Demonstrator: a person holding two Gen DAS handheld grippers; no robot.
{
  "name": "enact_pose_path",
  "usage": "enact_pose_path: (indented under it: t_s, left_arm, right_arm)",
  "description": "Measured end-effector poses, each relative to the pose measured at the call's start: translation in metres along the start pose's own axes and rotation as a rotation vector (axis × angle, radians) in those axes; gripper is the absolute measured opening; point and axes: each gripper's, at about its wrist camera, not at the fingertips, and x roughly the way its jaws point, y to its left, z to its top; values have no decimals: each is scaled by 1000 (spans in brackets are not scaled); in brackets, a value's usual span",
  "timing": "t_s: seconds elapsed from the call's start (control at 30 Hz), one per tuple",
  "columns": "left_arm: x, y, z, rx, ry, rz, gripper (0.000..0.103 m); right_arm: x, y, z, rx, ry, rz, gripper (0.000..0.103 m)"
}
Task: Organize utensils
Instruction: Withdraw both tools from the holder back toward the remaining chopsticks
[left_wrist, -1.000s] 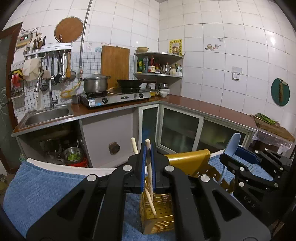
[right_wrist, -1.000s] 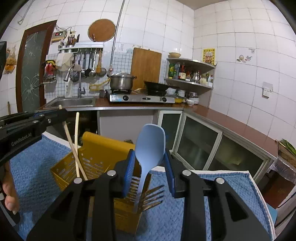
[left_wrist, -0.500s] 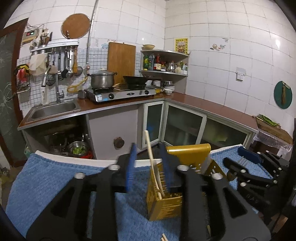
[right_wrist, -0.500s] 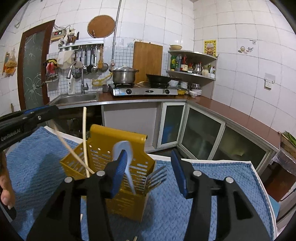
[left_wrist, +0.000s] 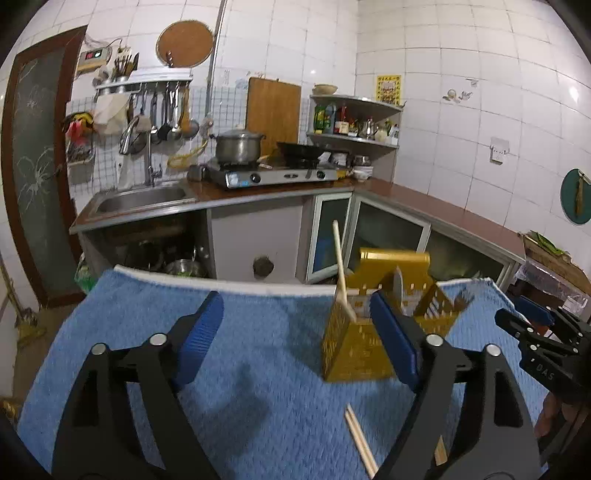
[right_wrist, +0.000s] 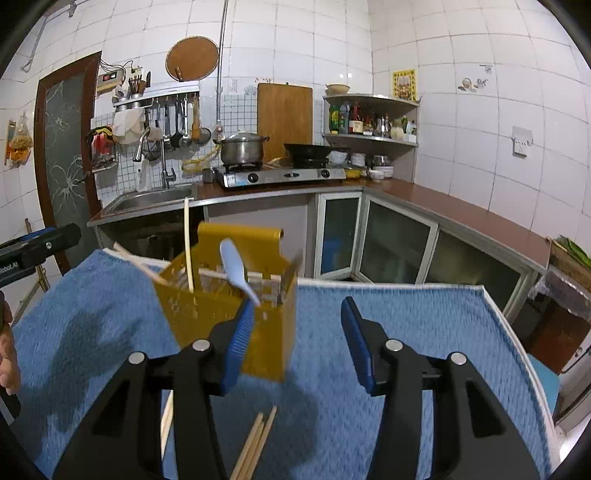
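A yellow perforated utensil holder stands on a blue towel. In it lean wooden chopsticks, a light blue spoon and a fork. My left gripper is to the left of the holder, its jaws opening wide with nothing between them. My right gripper is open and empty, its left finger in front of the holder. Loose chopsticks lie on the towel near me.
Beyond the towel is a kitchen counter with a sink, a gas stove with a pot, and glass-door cabinets. The other gripper shows at the right edge in the left wrist view. A person's hand is at the left edge.
The left gripper let go of the chopsticks, opened wide and drew back to the left. The right gripper released the blue spoon into the holder and pulled back.
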Motion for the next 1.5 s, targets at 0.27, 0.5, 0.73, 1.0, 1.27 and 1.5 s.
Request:
enact_pose_path:
  t_s: [0.27, 0.5, 0.73, 1.0, 1.27, 1.5]
  left_arm:
    - [-8, -1, -51, 11, 71, 13, 84]
    - [8, -10, -87, 13, 177, 6, 87]
    - [33, -19, -112, 8, 297, -13, 87]
    - [55, -14, -121, -40, 388, -20, 77]
    - [59, -12, -125, -35, 390, -15, 76]
    - [60, -13, -126, -39, 400, -26, 76]
  right_arm:
    - [-10, -2, -46, 38, 52, 6, 49]
    - [-1, -3, -86, 69, 116, 0, 49]
    - [22, -3, -111, 87, 210, -6, 49]
    - [41, 7, -121, 66, 296, 27, 43]
    - [56, 17, -124, 35, 368, 36, 22]
    - [64, 24, -125, 59, 405, 62, 20]
